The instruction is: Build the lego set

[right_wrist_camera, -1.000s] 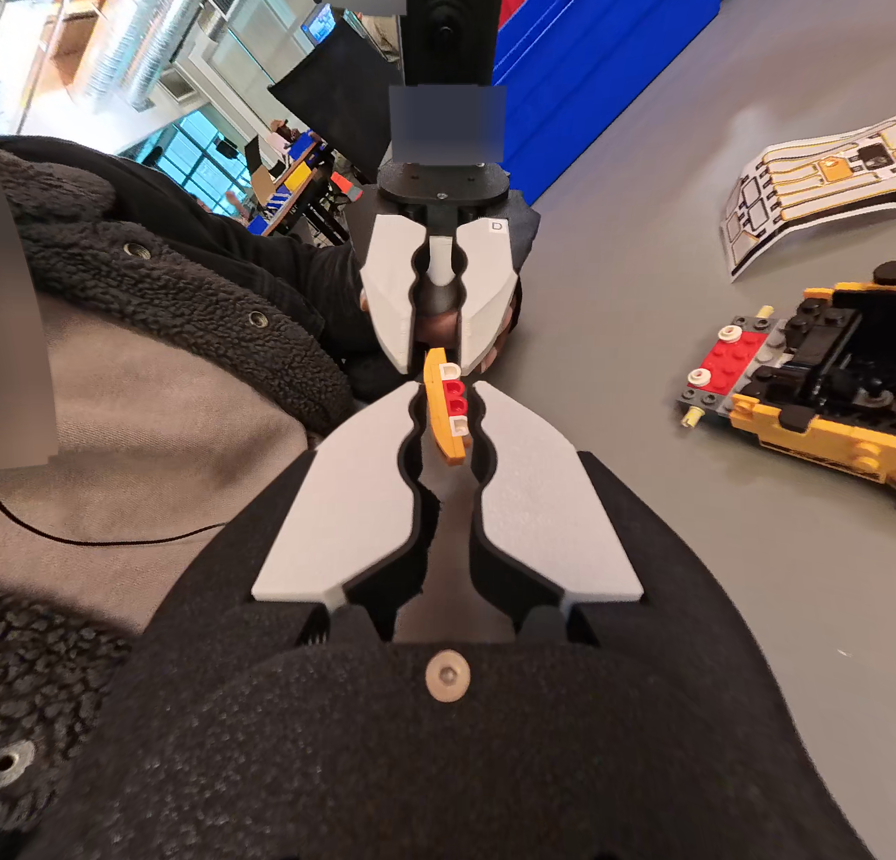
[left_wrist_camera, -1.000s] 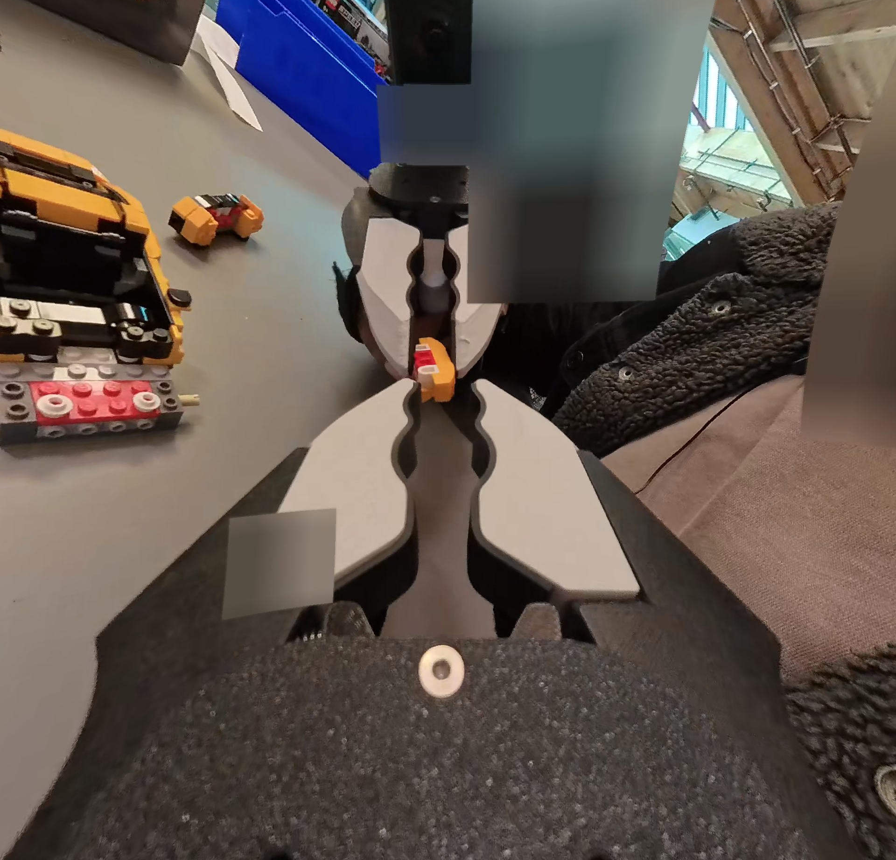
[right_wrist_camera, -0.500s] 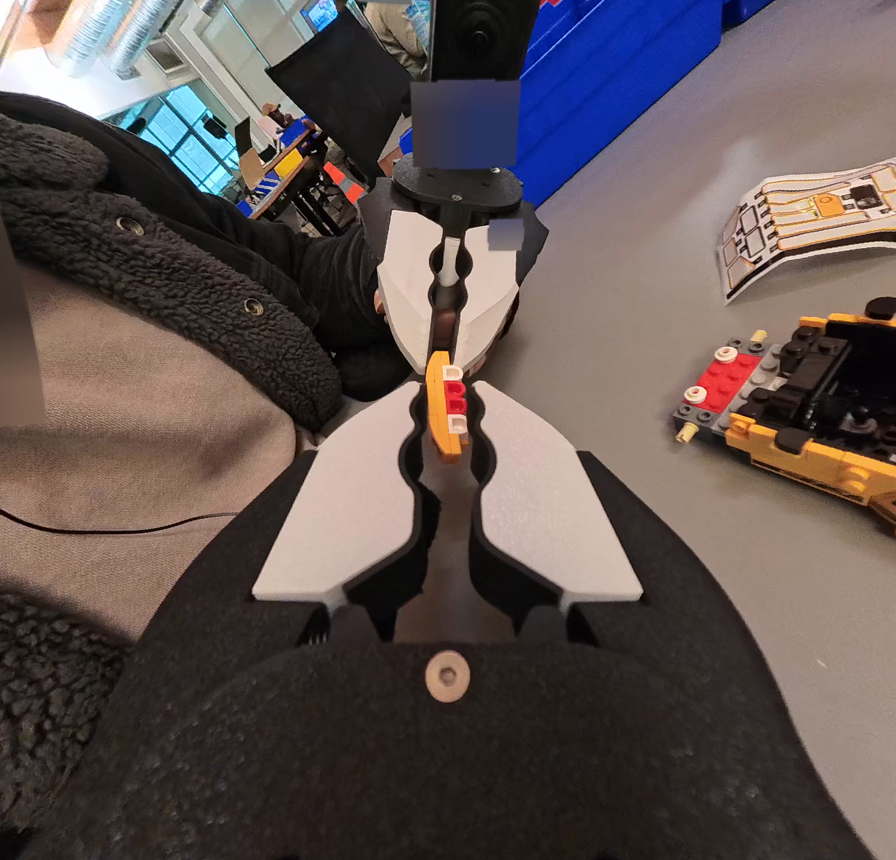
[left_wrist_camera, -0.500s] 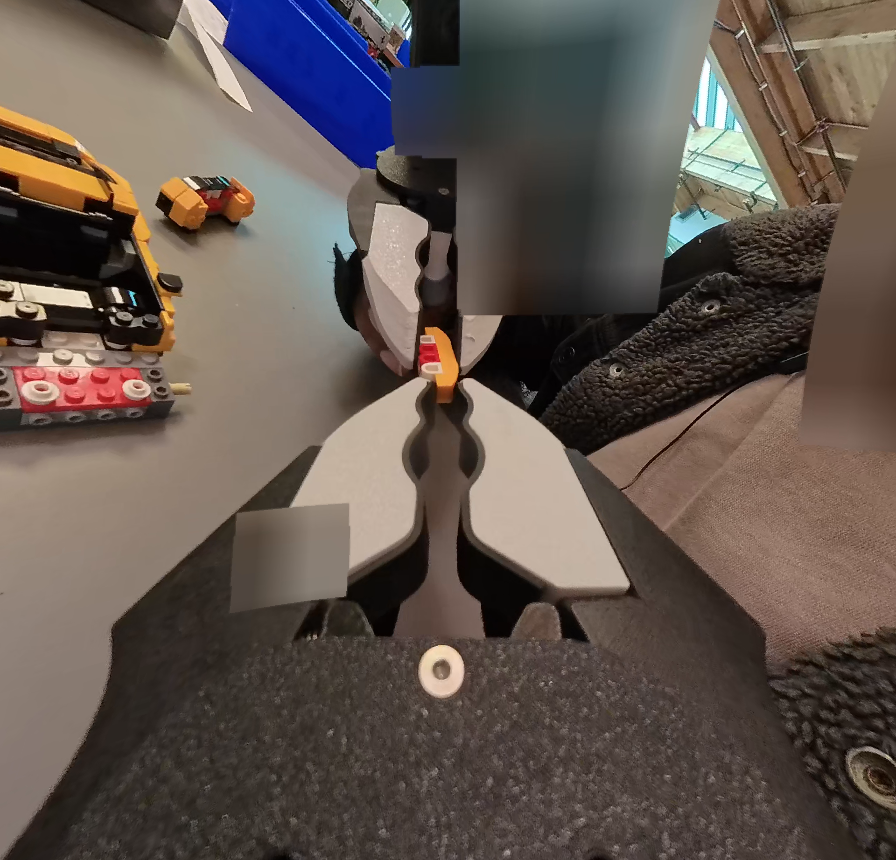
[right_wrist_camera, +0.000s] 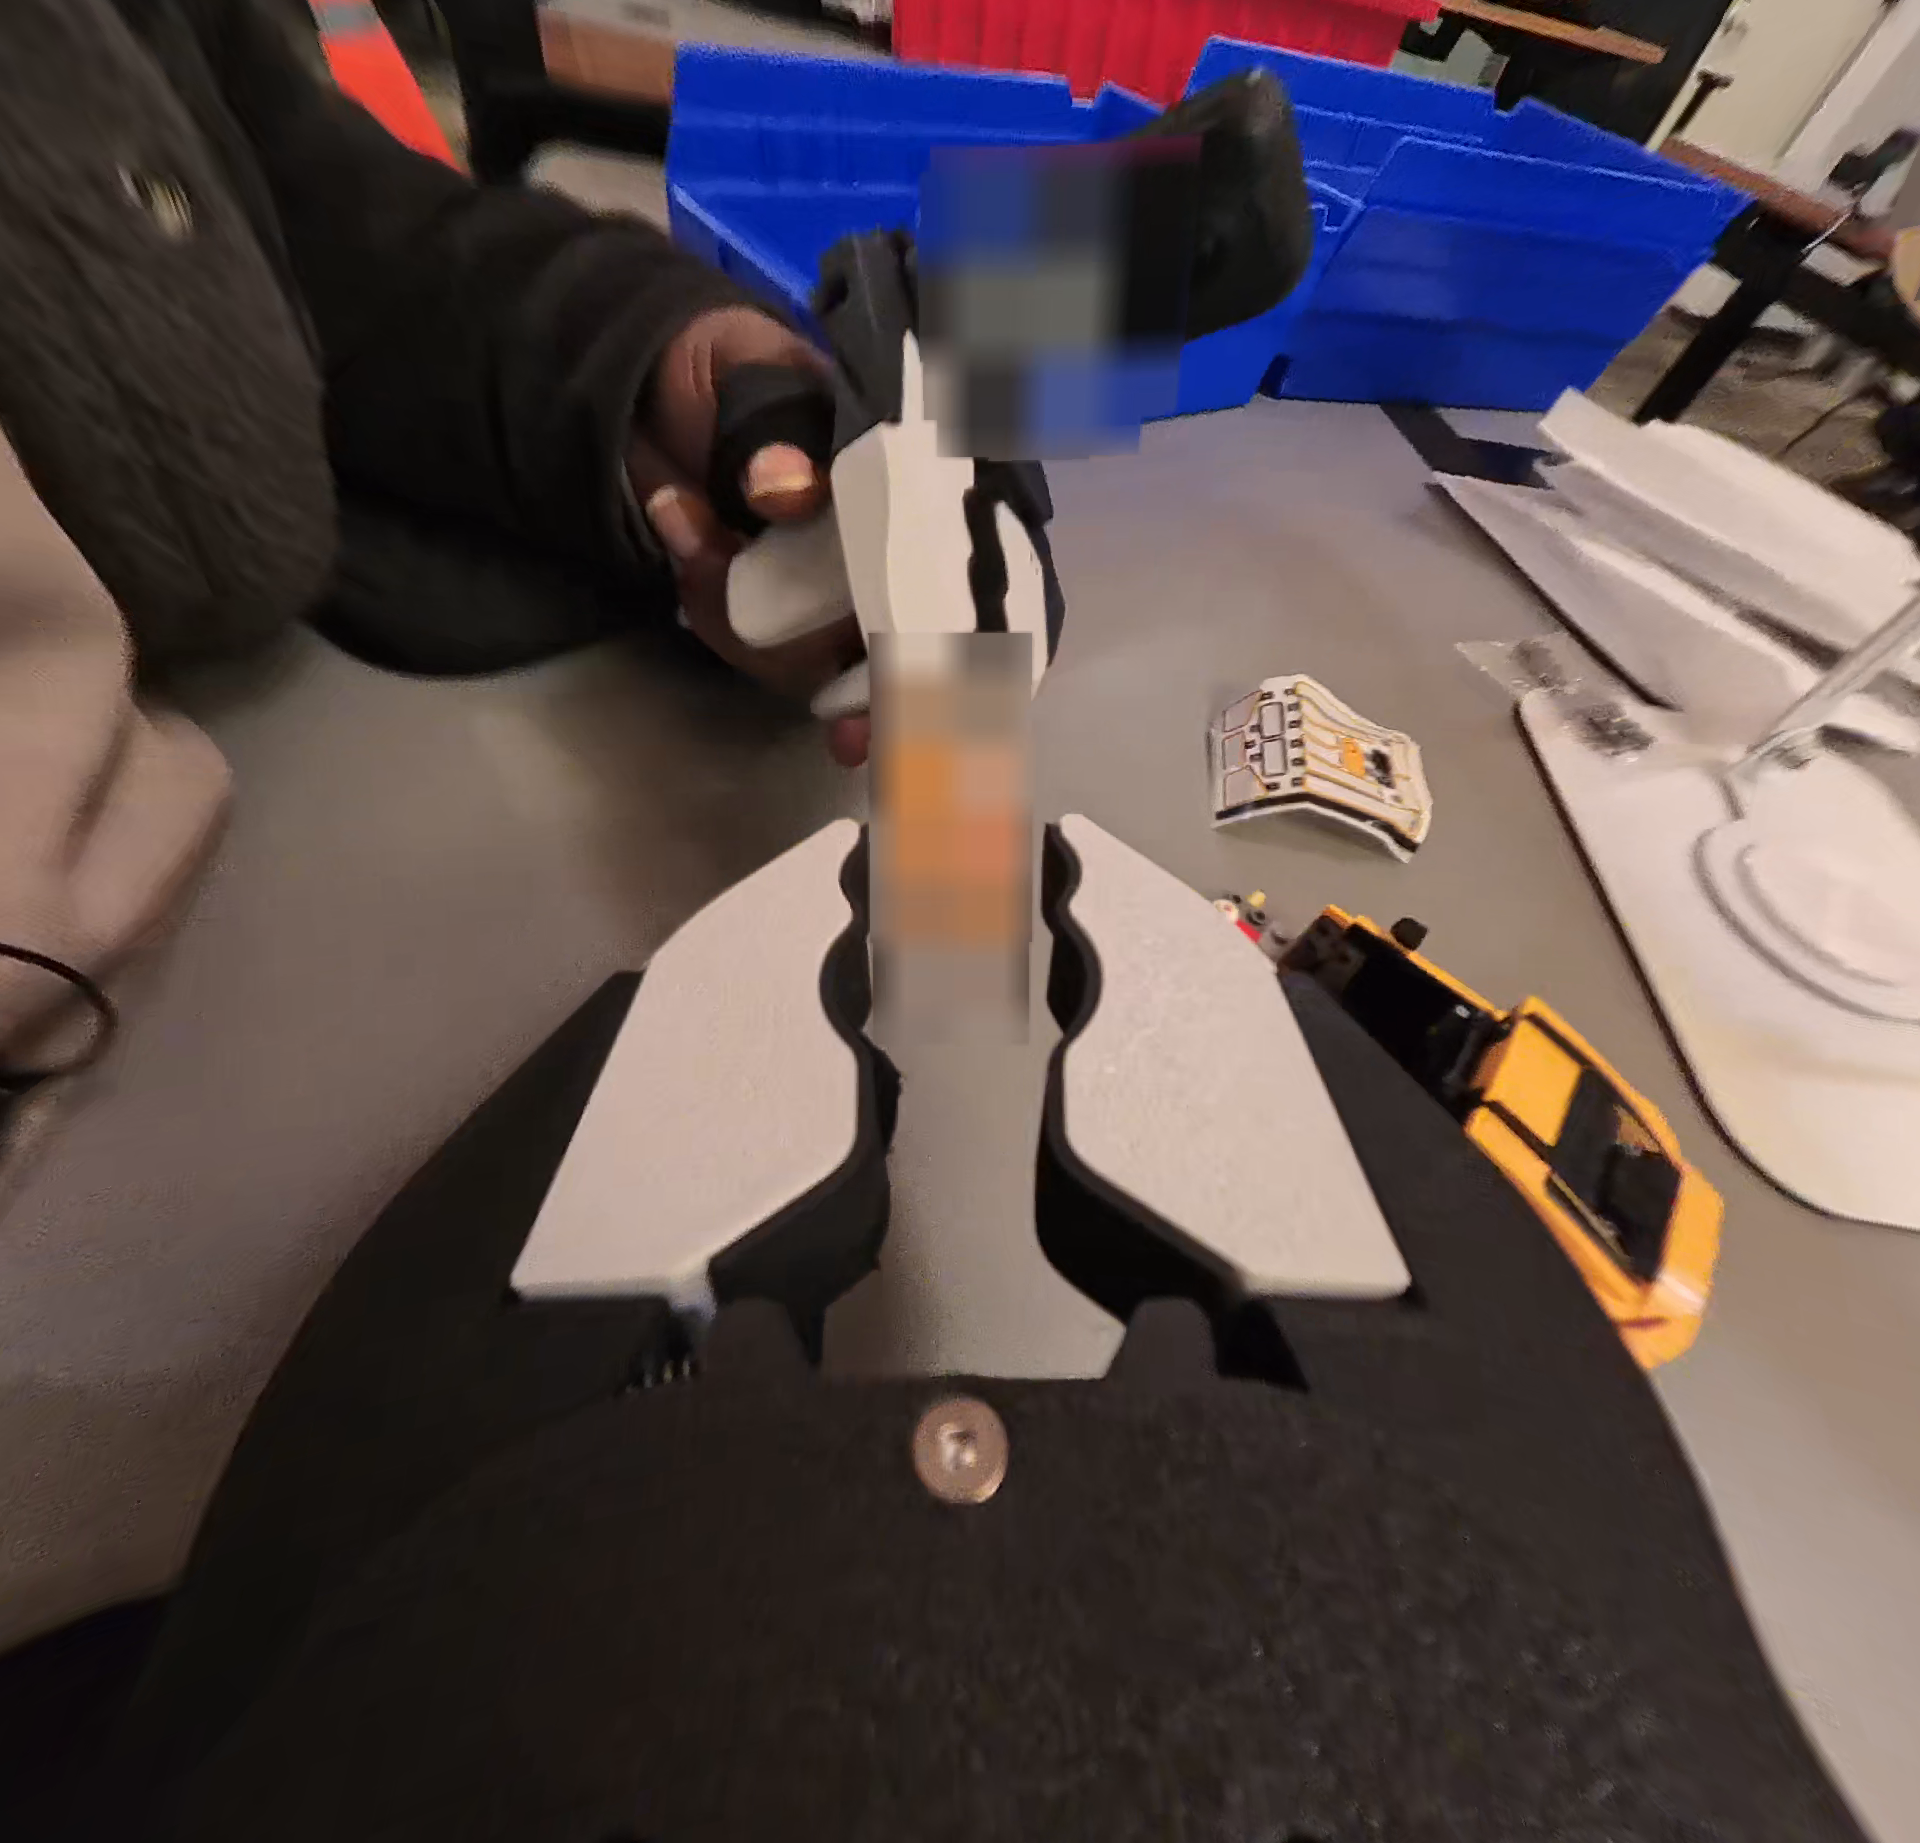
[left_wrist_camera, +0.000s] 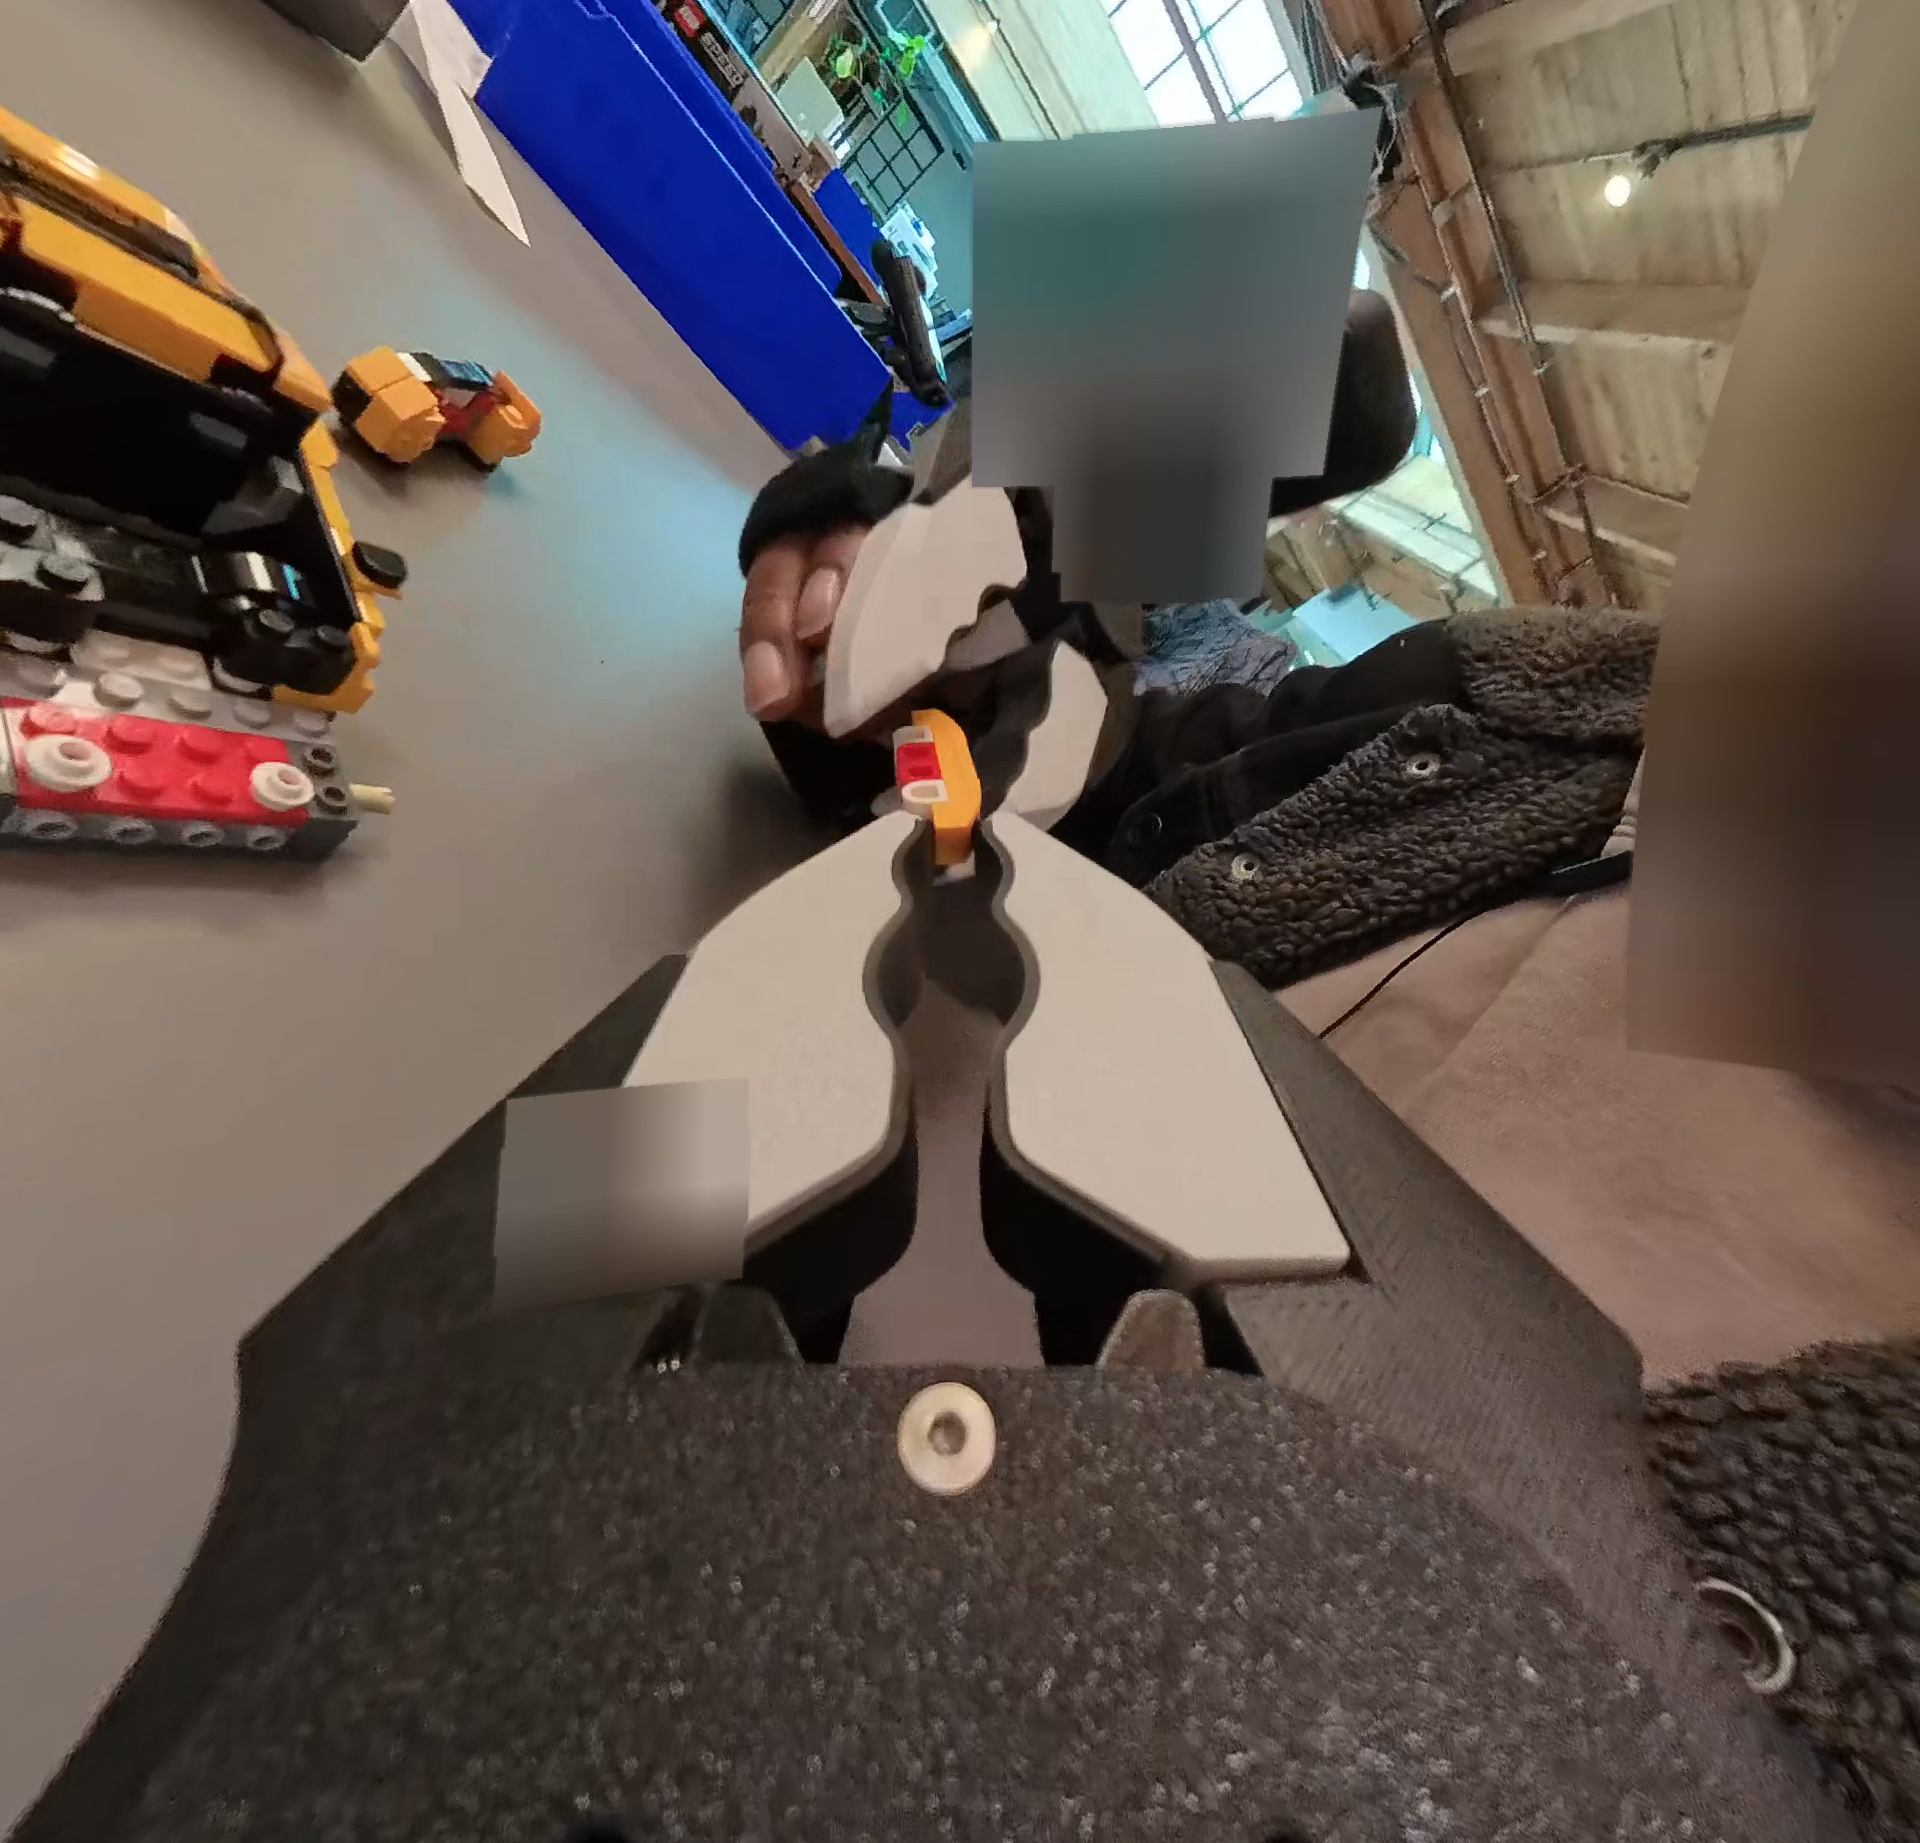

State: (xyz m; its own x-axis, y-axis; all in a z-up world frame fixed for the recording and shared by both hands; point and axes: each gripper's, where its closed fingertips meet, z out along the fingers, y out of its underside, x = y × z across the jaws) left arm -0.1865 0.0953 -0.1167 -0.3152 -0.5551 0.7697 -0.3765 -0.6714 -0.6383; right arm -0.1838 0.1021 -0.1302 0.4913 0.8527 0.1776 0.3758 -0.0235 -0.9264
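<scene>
My left gripper (left_wrist_camera: 948, 839) is shut on the lower end of a small orange lego piece (left_wrist_camera: 954, 791) with red and white bricks on its side, held above the grey table. My right gripper (right_wrist_camera: 956, 843) faces it with its jaws apart on either side of the piece. Its grey fingers (left_wrist_camera: 914, 609) show tilted in the left wrist view. In the right wrist view a mosaic patch hides the piece. The part-built orange and black lego car (left_wrist_camera: 156, 443) with a red plate at its end lies to the left. It also shows in the right wrist view (right_wrist_camera: 1507, 1097).
A small orange, red and black sub-assembly (left_wrist_camera: 436, 406) lies beyond the car. Blue bins (right_wrist_camera: 1455, 266) line the table's far edge. A sticker sheet (right_wrist_camera: 1320, 765), white paper (right_wrist_camera: 1714, 536) and a white stand base (right_wrist_camera: 1787, 920) lie right. The person's jacket is close. Left and right tips are no more than a few centimetres apart.
My left gripper has shut on the piece's end. My right gripper has opened wider around the piece and has swung and tilted, so its view now looks across the table.
</scene>
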